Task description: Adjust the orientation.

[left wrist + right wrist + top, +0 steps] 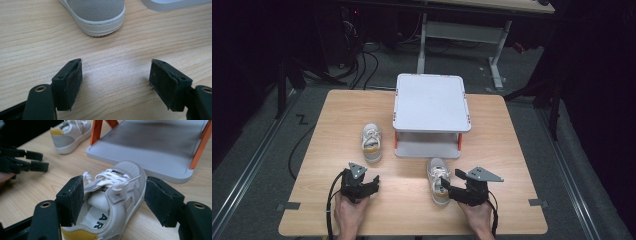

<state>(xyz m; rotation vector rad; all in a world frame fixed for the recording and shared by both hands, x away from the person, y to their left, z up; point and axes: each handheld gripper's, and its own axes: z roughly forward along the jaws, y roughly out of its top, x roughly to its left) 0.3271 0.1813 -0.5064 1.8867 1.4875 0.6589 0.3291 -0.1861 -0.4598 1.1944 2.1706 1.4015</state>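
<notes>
Taking the white two-tier rack [432, 107] at the back middle of the tabletop [327, 150] as the landmark, the left hand-held gripper [368, 184] rests well in front of the rack's left corner. Its jaws stand apart with nothing but bare wood between them. It points at the heel of the left shoe [371, 142], which stands just beside the rack's left edge, toe away from the person, probably parked there until its turn.

The right shoe [438, 179] lies directly in front of the rack's lower shelf [160, 157], toe nearly at the shelf's lip, likely lined up so it can be slid or lifted straight in.

The right hand-held gripper [451, 186], in front of the rack's right half, has its jaws spread wide, one on each side of the shoe's heel and collar. In the right gripper view the left pad [75, 197] sits close against the collar and the other stands off the side, so the shoe looks released, not clamped.
</notes>
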